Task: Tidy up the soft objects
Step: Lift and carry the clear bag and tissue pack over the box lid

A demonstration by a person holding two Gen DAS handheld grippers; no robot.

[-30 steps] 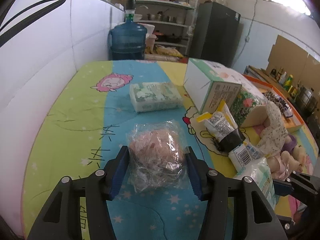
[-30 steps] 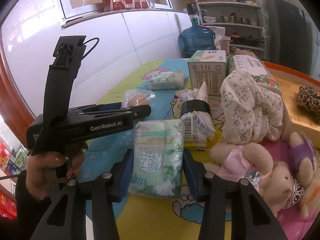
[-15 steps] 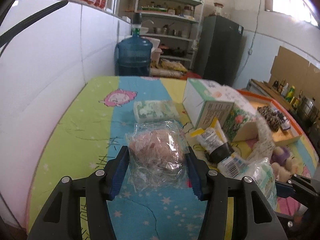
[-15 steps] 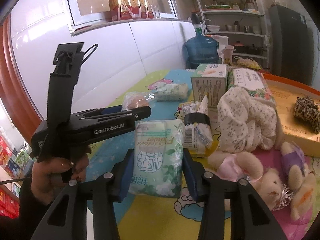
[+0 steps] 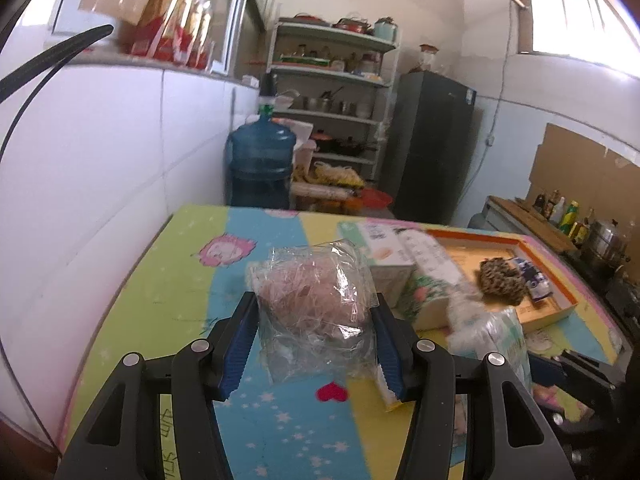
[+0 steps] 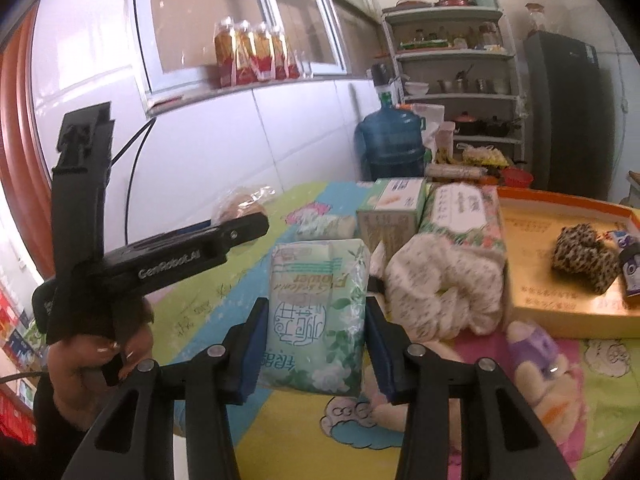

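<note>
My left gripper (image 5: 314, 340) is shut on a clear plastic bag of pinkish soft stuff (image 5: 314, 304) and holds it well above the colourful mat (image 5: 168, 288). The same bag (image 6: 240, 204) shows in the right wrist view, above the left gripper's body. My right gripper (image 6: 316, 340) is shut on a green-and-white tissue pack (image 6: 318, 312), lifted above the mat; this pack (image 5: 496, 336) also shows in the left wrist view.
An orange-rimmed tray (image 6: 560, 280) at right holds a leopard-print soft item (image 6: 584, 256). A tissue box (image 6: 392, 208), floral tissue packs (image 6: 460, 220), a floral cloth bundle (image 6: 444, 284) and plush toys (image 6: 536, 352) crowd the mat. White wall on the left.
Both grippers have risen with their loads; the mat and its objects now sit lower in both views. Grips are unchanged.
</note>
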